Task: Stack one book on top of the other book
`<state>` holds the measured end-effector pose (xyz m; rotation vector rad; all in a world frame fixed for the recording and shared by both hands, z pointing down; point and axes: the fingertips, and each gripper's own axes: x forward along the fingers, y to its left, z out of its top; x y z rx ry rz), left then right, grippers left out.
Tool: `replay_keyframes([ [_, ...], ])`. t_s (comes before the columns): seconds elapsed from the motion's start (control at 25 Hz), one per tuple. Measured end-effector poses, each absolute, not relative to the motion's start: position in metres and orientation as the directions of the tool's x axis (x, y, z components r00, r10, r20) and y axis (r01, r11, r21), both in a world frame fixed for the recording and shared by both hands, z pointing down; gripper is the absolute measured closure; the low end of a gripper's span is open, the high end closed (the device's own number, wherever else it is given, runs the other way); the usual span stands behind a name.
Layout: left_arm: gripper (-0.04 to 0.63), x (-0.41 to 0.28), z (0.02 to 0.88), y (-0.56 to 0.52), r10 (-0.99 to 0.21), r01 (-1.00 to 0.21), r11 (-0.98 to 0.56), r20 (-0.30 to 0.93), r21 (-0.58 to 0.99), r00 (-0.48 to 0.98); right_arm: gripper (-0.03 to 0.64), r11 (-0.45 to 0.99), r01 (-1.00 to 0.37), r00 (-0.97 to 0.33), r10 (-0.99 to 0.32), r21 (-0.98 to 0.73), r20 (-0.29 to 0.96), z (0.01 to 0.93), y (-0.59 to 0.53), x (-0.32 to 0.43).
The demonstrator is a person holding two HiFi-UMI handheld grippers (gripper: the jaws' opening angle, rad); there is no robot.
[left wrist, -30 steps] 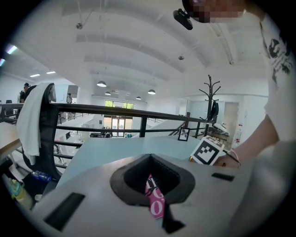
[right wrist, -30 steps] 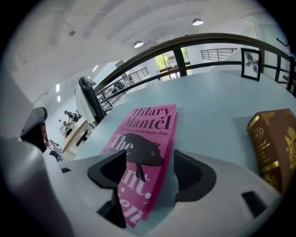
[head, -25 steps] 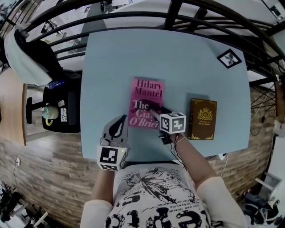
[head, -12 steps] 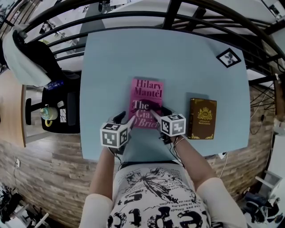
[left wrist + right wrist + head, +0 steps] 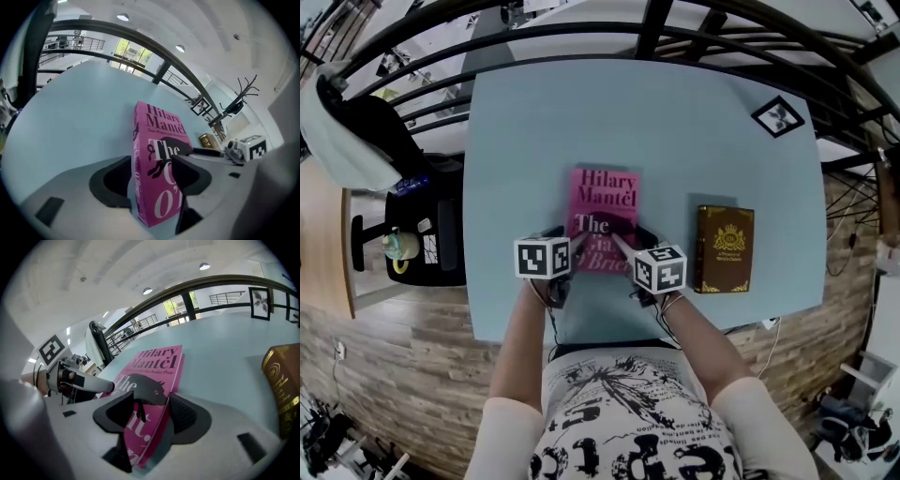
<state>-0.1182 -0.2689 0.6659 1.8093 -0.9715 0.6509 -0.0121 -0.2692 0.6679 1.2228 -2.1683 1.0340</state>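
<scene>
**Pink book flanked at its near corners, lift not yet begun**

Nearest the body, the left tongs (image 5: 569, 246) are set at the near left corner of the pink book (image 5: 605, 202). In the left gripper view the jaws of the left tongs (image 5: 152, 161) are seen opening, with the spine of the pink book (image 5: 161, 136) standing between them and a strip of worktop still showing beside the left jaw, so nothing is gripped yet. The right tongs (image 5: 623, 240) are clamped on the book's near right edge. In the right gripper view the cover (image 5: 154, 364) passes between the two pads of the right tongs (image 5: 151, 399).

The pink book lies flat near the middle of the worktop (image 5: 675, 131). The brown book (image 5: 724, 248) lies well apart to its right, also flat.

For a good lift, the left tongs should be pushed further over the spine and closed squarely on the full thickness. The book should then be raised level by both tongs together, carried right and lowered with its edges matched to the brown book. A sagging or fanning cover is judged the main risk.

Against a second ago, the left tongs were shut and held above the worktop's near edge, clear of the book. They have since been lowered and turned onto the corner. The right tongs and both books are unchanged.
</scene>
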Motion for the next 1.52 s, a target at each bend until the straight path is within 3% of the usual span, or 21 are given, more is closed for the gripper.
replay_keyframes([
  [0.2, 0.341, -0.114, 0.675, -0.265, -0.316, -0.820, -0.202, 0.757, 0.535, 0.572, 0.388, 0.329, -0.866, -0.500, -0.529, -0.377, 0.686, 0.667, -0.269, -0.013],
  [0.52, 0.344, -0.112, 0.671, -0.259, -0.313, -0.827, -0.275, 0.768, 0.490, 0.559, 0.400, 0.229, -0.913, -0.409, -0.522, -0.338, 0.749, 0.663, -0.258, -0.011],
  [1.0, 0.348, -0.110, 0.625, -0.238, -0.345, -0.811, -0.345, 0.740, 0.472, 0.578, 0.416, 0.230, -0.951, -0.308, -0.609, -0.209, 0.731, 0.606, -0.238, -0.010],
  [1.52, 0.350, -0.015, 0.569, -0.227, -0.438, -0.828, -0.403, 0.712, 0.390, 0.549, 0.422, 0.172, -0.956, -0.293, -0.648, -0.239, 0.703, 0.562, -0.219, 0.092],
])
